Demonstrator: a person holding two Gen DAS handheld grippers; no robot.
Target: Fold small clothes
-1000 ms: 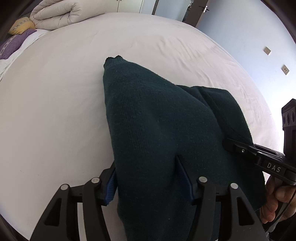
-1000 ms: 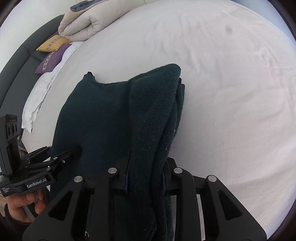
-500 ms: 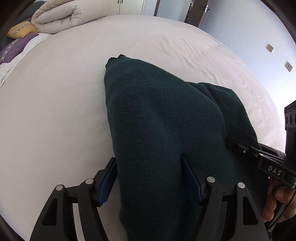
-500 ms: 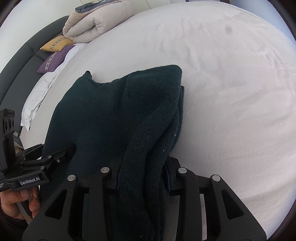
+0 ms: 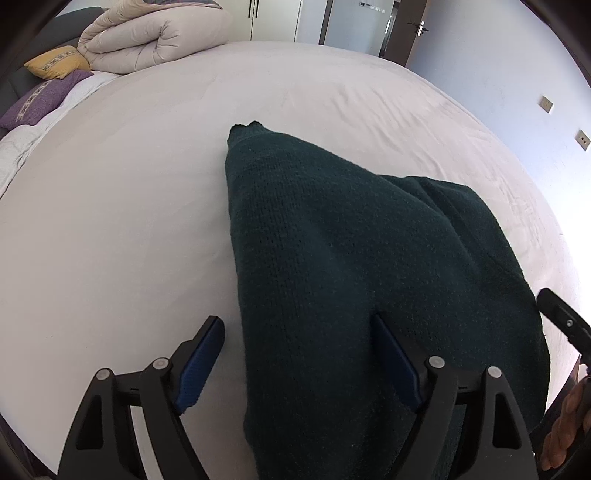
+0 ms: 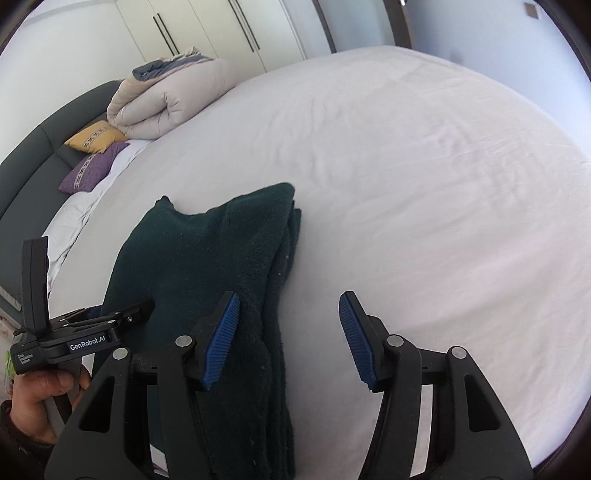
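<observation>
Both sets of jaws stand wide apart, gripping nothing: the left gripper [image 5: 295, 347] straddles the near edge of the dark green knit garment [image 5: 354, 266], the right gripper [image 6: 290, 332] beside its folded edge. The garment lies folded on the white bed [image 6: 424, 184], a rolled duvet [image 6: 170, 96] well beyond.

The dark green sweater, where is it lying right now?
The dark green sweater lies folded on the white bed sheet, at the near edge between both open grippers, well short of the rolled duvet and pillows by the headboard.

bedroom | bed [image 6: 406, 177] | rolled duvet [image 6: 170, 99] | wardrobe doors [image 6: 207, 29]
</observation>
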